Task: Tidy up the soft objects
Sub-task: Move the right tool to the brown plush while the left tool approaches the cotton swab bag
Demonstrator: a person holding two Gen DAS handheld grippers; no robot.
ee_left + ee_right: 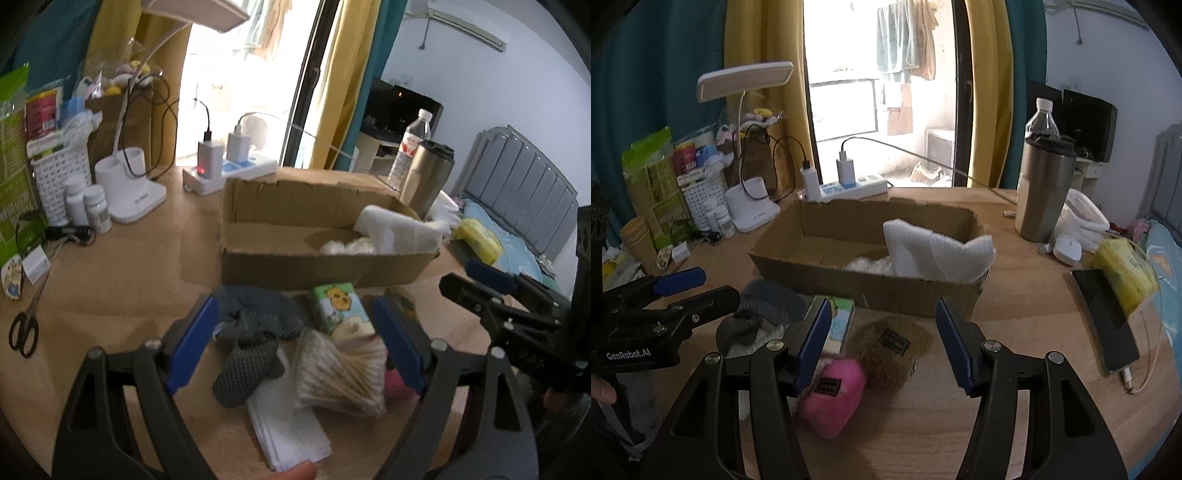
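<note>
Corrugated cardboard box (871, 284); fuzzy pink plush (833, 395); matt wood-grain table (1027, 350); brushed-metal tumbler (1043, 192).

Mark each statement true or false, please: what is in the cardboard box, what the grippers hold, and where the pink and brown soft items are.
1. The cardboard box holds a white cloth. True.
2. The right gripper is shut on the pink plush. False: it is open and holds nothing.
3. The pink plush lies on the table, outside the box. True.
4. The brown plush is inside the box. False: it lies before it.
5. The left gripper is open. True.
</note>
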